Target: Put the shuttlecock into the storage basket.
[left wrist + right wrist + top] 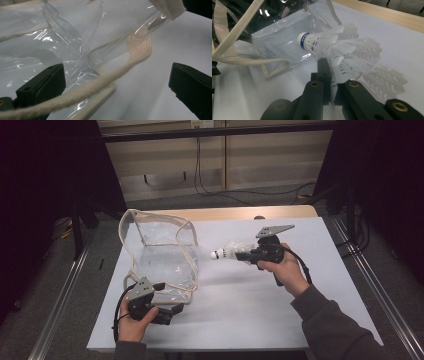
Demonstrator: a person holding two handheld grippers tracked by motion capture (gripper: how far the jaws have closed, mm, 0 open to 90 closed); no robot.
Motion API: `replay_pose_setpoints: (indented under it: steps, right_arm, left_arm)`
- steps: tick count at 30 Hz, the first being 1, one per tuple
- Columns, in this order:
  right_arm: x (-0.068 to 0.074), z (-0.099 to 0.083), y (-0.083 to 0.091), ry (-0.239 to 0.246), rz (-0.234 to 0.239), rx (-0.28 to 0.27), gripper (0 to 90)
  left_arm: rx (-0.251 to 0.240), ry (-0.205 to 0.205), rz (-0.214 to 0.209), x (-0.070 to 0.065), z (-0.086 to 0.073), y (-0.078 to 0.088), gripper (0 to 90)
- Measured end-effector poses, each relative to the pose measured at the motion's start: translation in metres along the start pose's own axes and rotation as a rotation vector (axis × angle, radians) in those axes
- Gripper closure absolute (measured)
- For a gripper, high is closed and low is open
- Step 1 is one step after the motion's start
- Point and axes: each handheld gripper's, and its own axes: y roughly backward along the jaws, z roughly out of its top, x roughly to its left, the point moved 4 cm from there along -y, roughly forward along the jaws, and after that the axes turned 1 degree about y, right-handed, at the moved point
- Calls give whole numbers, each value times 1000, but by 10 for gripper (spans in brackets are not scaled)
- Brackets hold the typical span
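Observation:
A clear plastic bag [160, 255] with cream trim and handles stands open on the white table [240, 315], left of centre. My left gripper [172, 312] sits low at the bag's near corner. In the left gripper view its jaws [115, 82] stand wide apart, with the bag's edge [62, 37] and a cream cord [100, 85] lying between them, unpressed. My right gripper [240, 256] hovers right of the bag, shut on the feather skirt of a white shuttlecock [225, 253]. The shuttlecock [342, 47] points its blue-banded cork at the bag [279, 42]; the jaws [329, 67] pinch its feathers.
A wooden strip [240, 213] runs along the table's far edge. Metal rails [65, 290] flank both sides of the table, and cables lie on the floor beyond. Bare white surface stretches between the two hands and to the right.

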Motion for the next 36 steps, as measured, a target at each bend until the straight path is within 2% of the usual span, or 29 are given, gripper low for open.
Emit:
replay_pose_setpoints:
  steps: [15, 36]
  right_arm:
    - [5, 18, 2, 25, -5, 16, 884]
    - [10, 37, 3, 35, -1, 1, 884]
  left_arm:
    - [0, 1, -1, 0, 0, 0, 9]
    - [-2, 0, -2, 0, 0, 0, 9]
